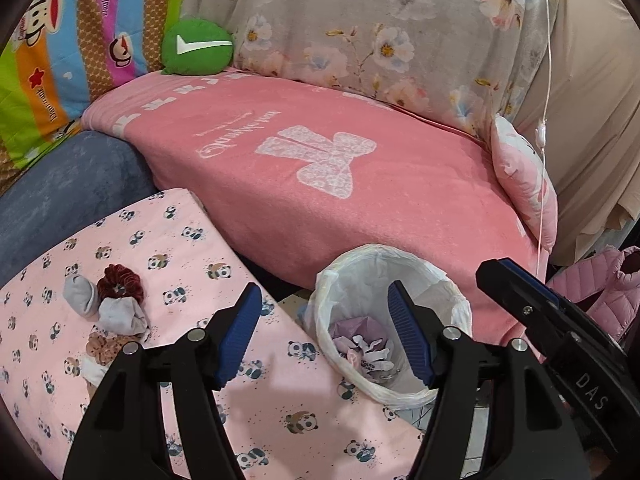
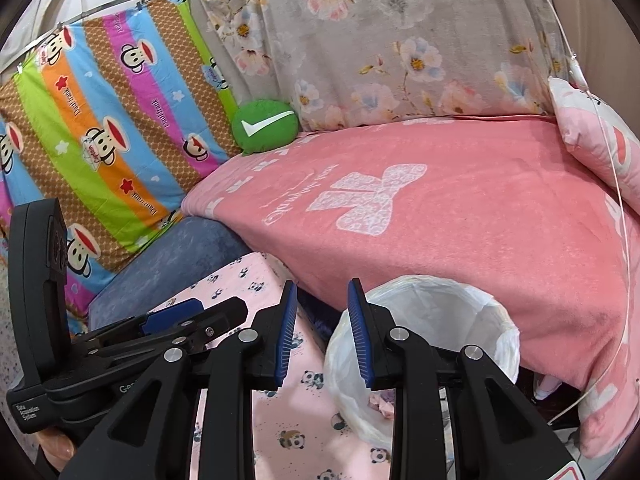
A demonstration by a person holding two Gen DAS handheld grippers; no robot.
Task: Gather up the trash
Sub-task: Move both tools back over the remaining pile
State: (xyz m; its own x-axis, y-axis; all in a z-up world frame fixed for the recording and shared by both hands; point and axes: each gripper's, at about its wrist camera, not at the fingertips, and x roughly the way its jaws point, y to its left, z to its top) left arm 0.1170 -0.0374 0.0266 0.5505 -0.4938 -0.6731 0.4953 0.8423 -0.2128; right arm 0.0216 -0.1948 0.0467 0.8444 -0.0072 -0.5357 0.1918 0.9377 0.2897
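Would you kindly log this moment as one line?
left gripper open, empty | right gripper open, empty | lined bin holds trash

At the lower right of the left wrist view, the black tongs (image 1: pixel 516 280) carry white letters "DAS". On the striped monkey quilt (image 2: pixel 100 128) at upper left, small script reads "Paul Frank". The pink blanket (image 1: pixel 320 160) bears white cursive writing, upside down and not legible.

White-lined trash bin (image 1: pixel 390 280) sitting upright at 5 o'clock, holding crumpled purple-white scraps (image 1: pixel 366 344); socks and scrunchies (image 1: pixel 110 304) lying at 8 o'clock.
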